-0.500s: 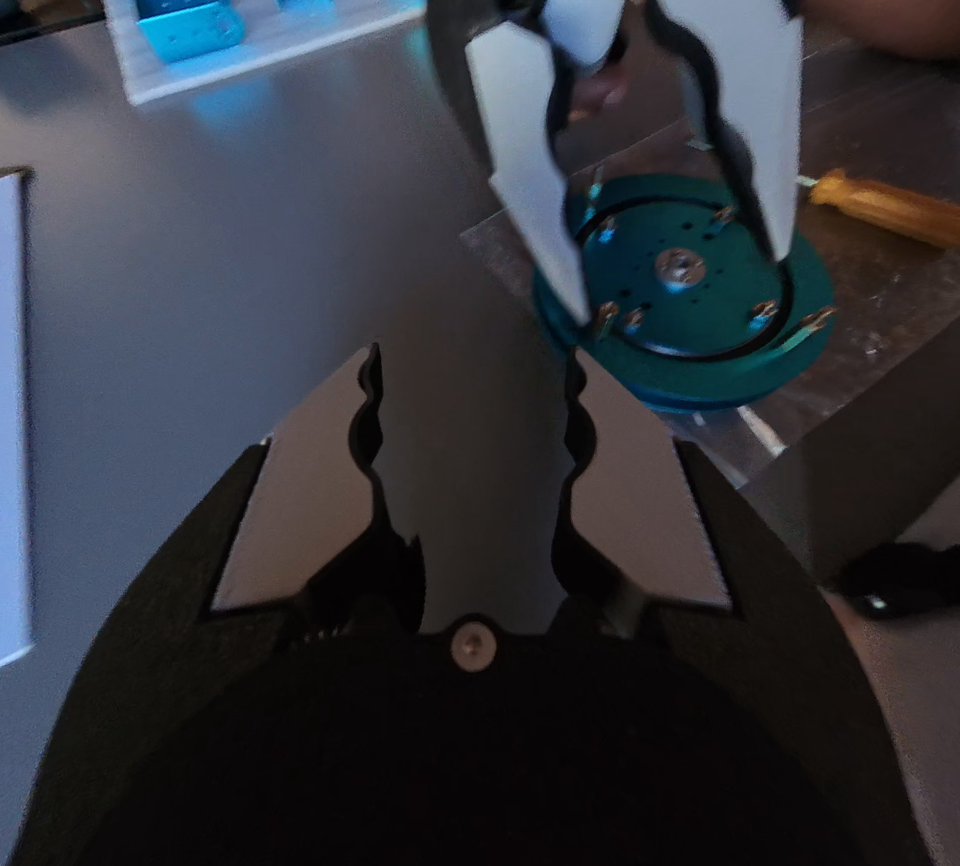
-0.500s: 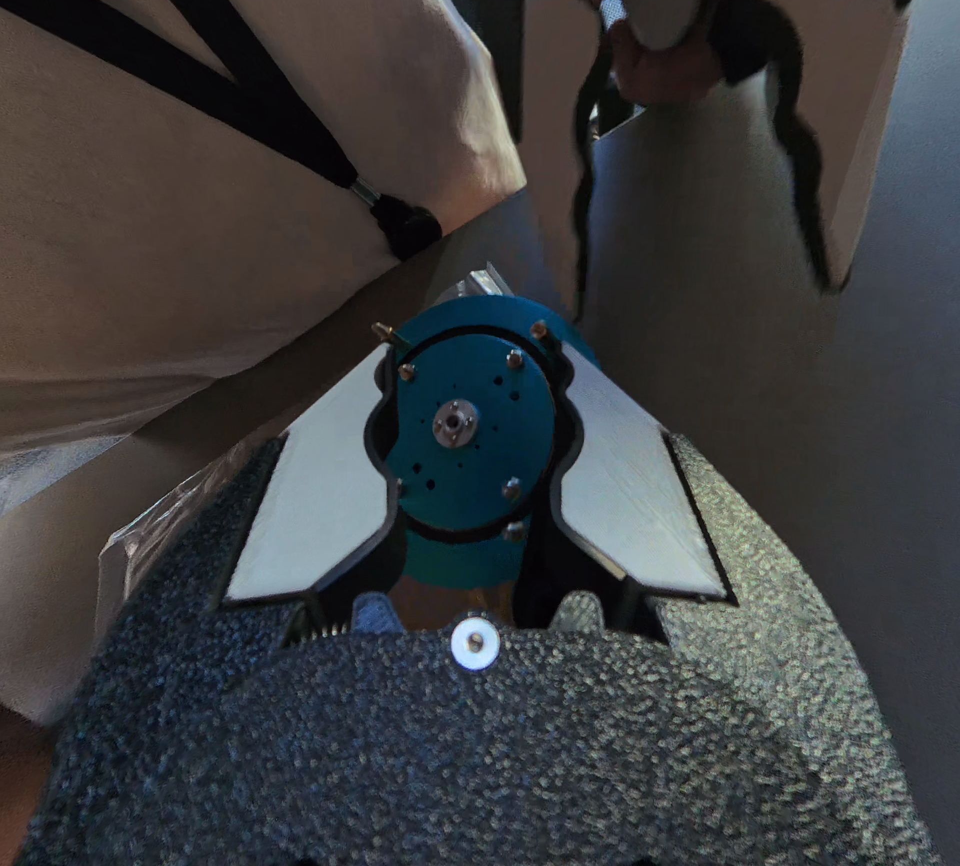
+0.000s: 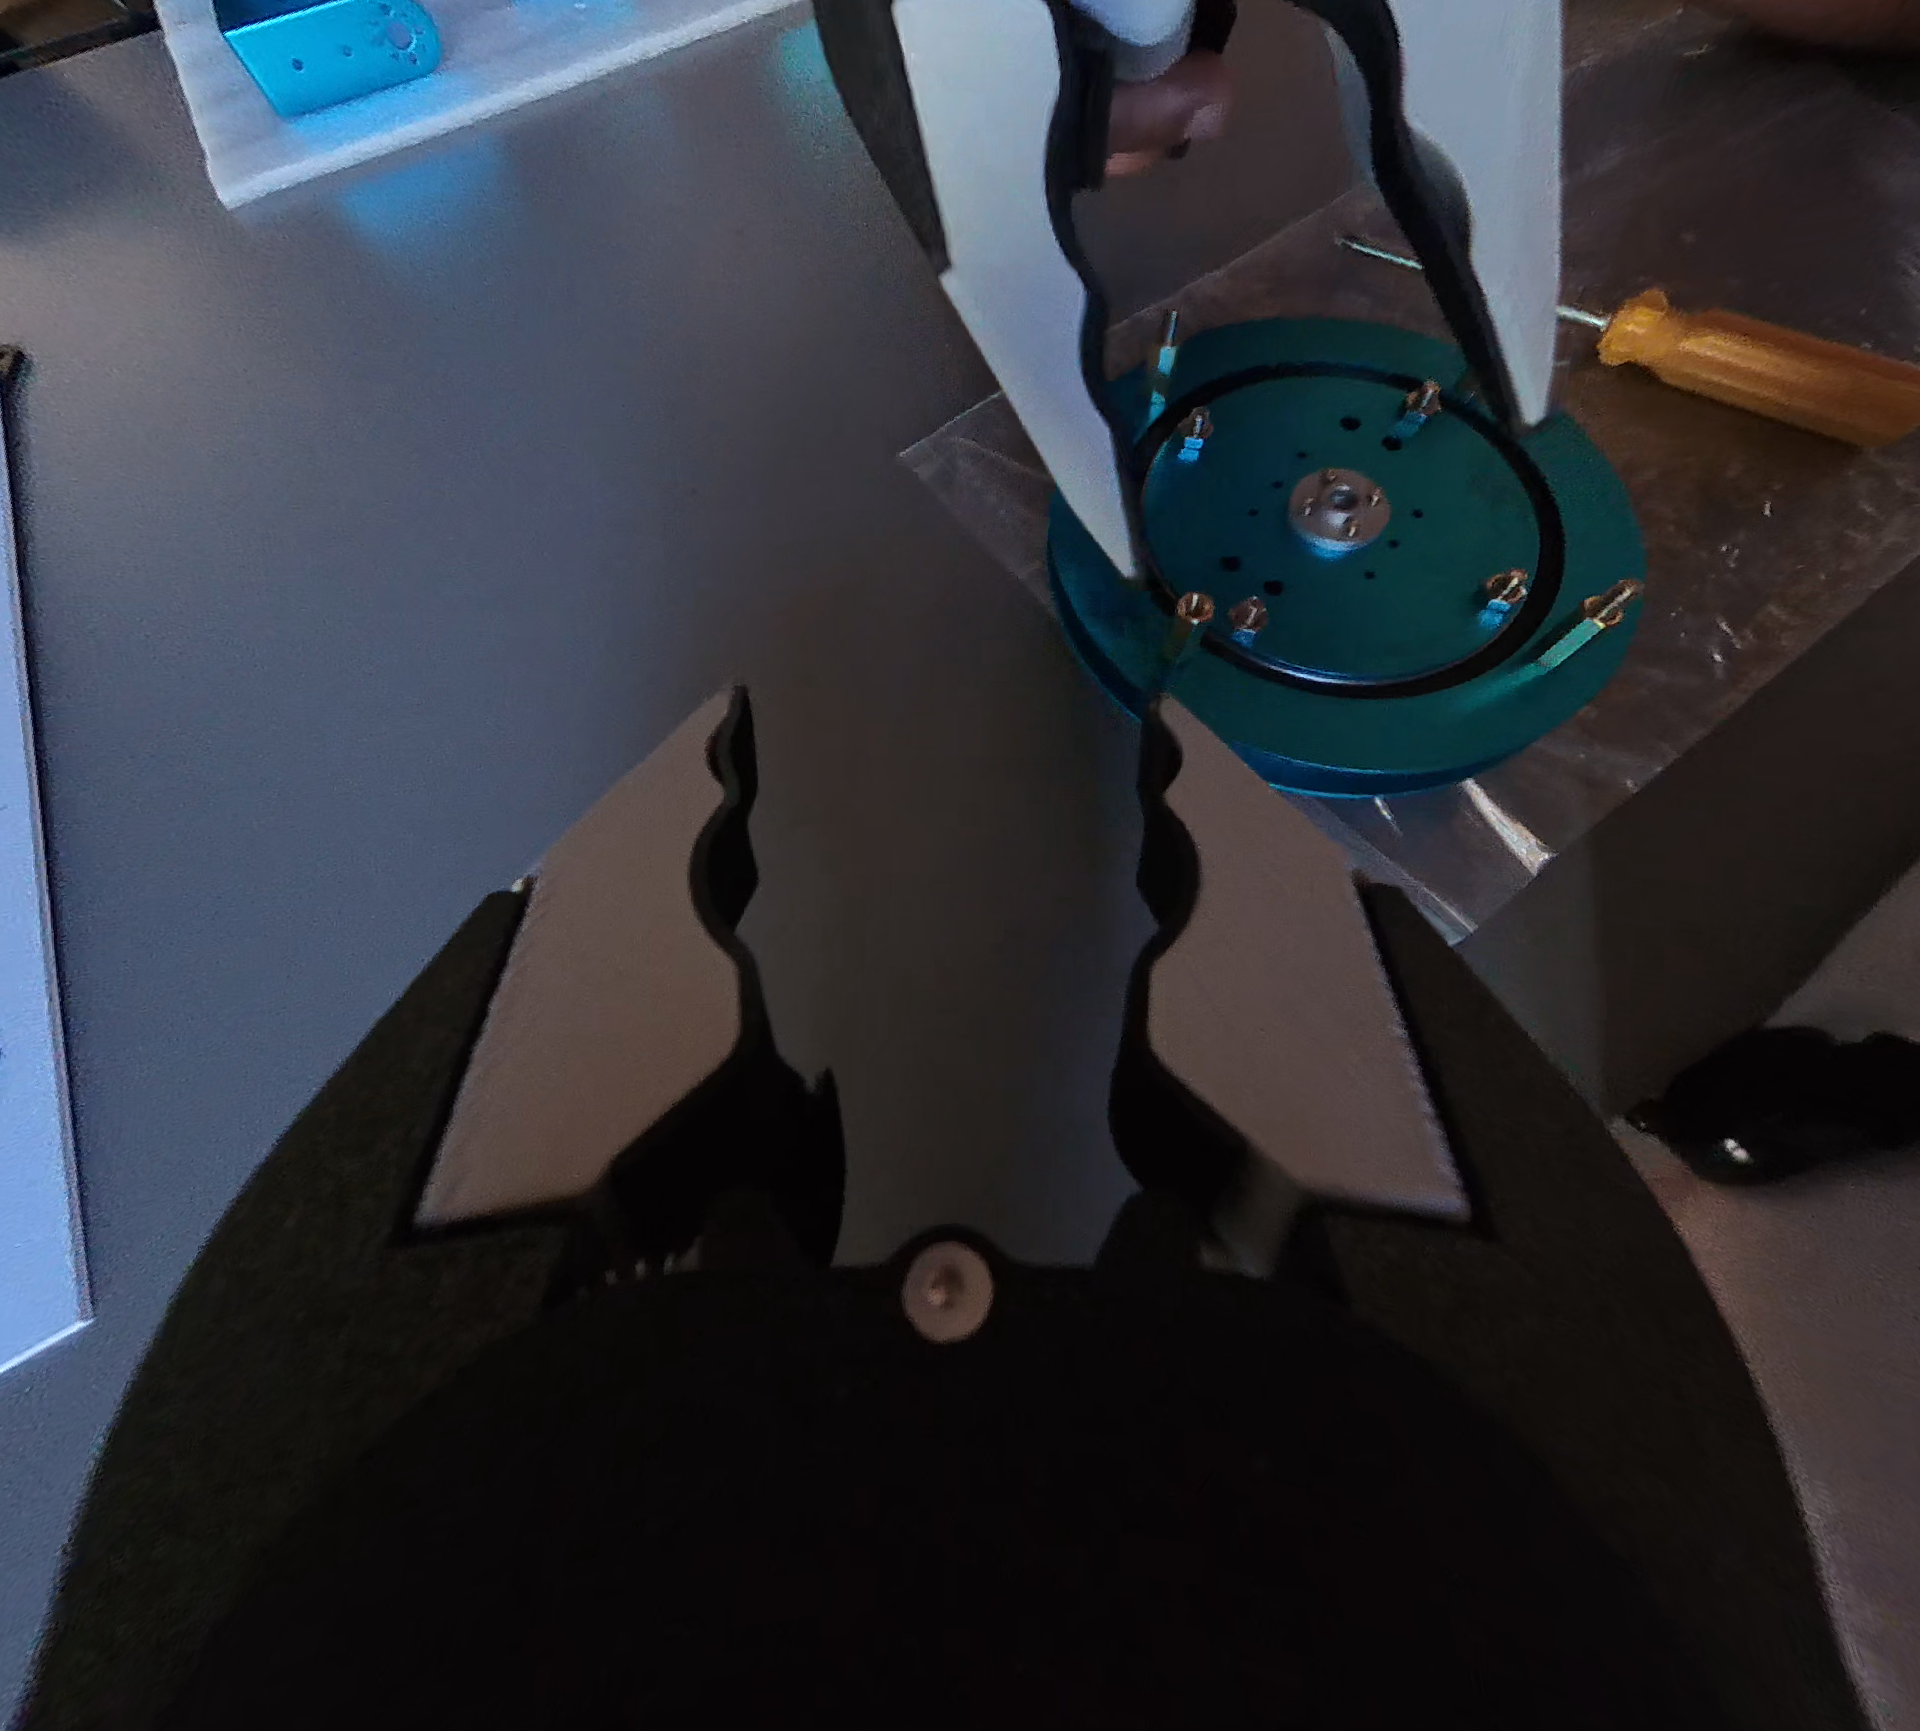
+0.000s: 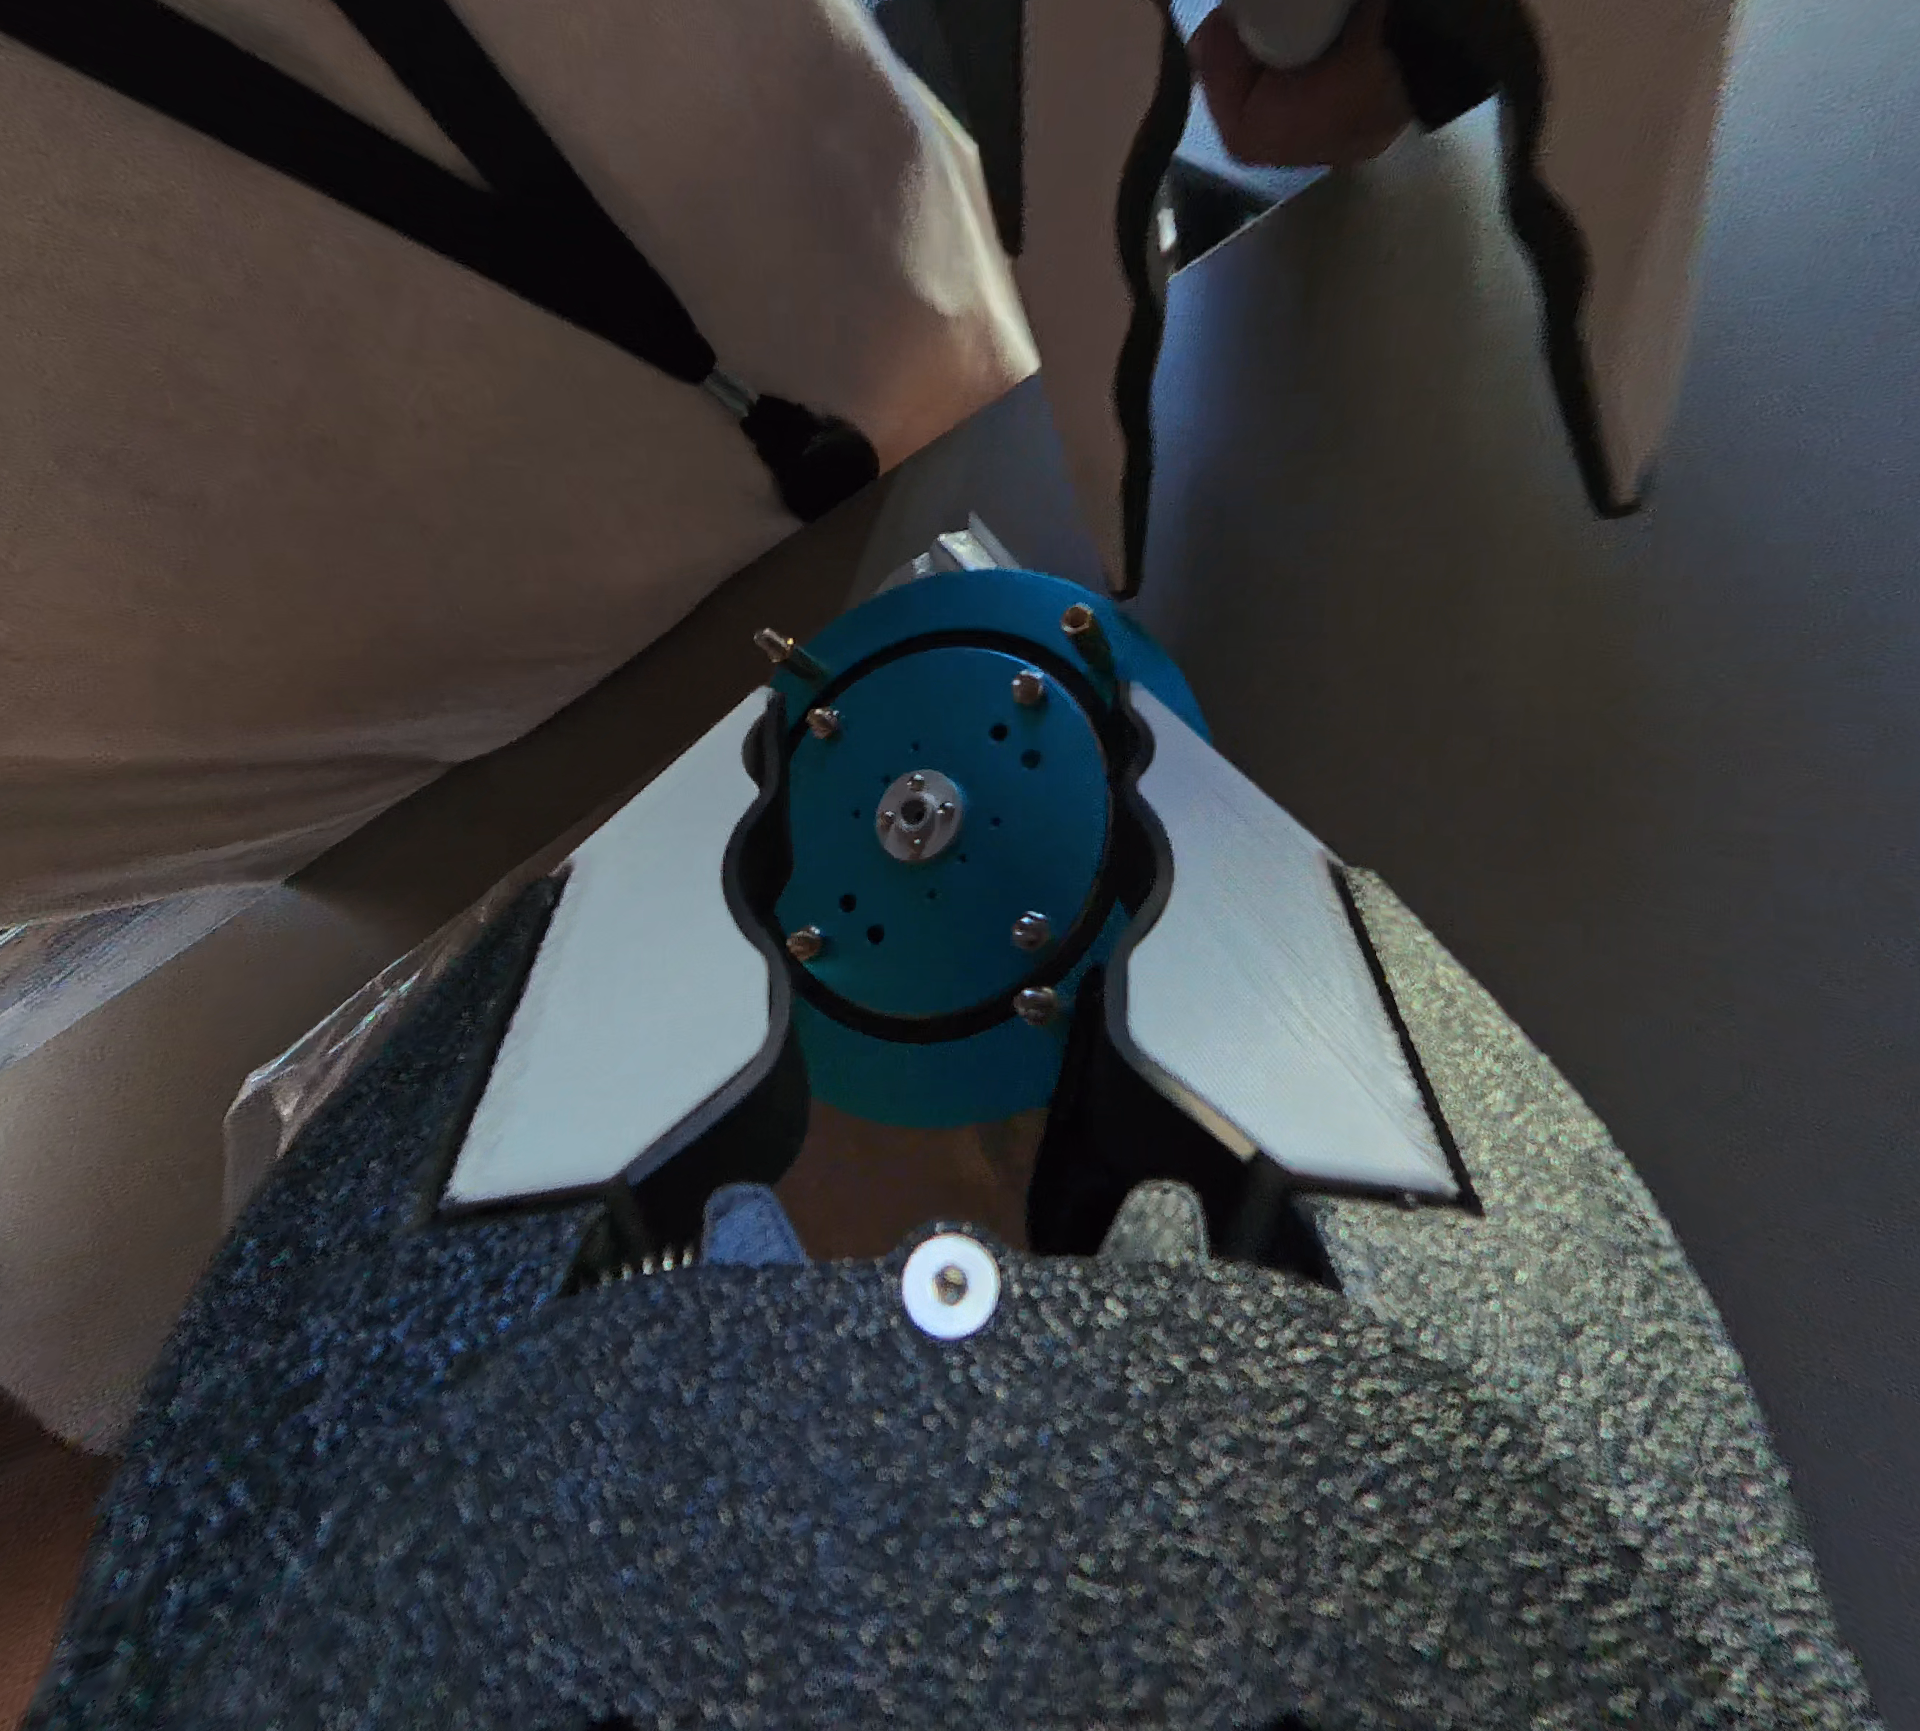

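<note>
Teal anodised metal makes up the round turntable (image 3: 1351, 580), a thick disc with a black ring groove parting an inner plate from an outer rim; it is lying flat on a clear plastic sheet (image 3: 1683, 538) at the corner of the grey table (image 3: 468, 486). Brass standoffs (image 3: 1195, 609) are standing up from its face, and a silver hub (image 3: 1338, 505) is sitting at the centre. The right gripper (image 4: 945, 715) is straddling the disc with its jaws spread wide, the white fingertips (image 3: 1101, 507) coming down on or just beside the rim on either side; whether they are pressing on it cannot be told, so nothing is judged held. The left gripper (image 3: 940, 720) is hovering just short of the disc's near edge, jaws parted and empty. The disc is judged stiff, fairly heavy for its size and smooth enough to slip on the glossy sheet; the plain outer rim is judged the safest place to take hold, clear of the thin standoffs, which could bend or snag. An amber-handled screwdriver (image 3: 1756, 372) is lying beside the disc. At the far side, bright blue folded metal brackets (image 3: 332, 19) are sitting on a white board (image 3: 488, 92). A person's pale garment (image 4: 364, 434) with black straps is hanging close behind the table's edge.
</note>
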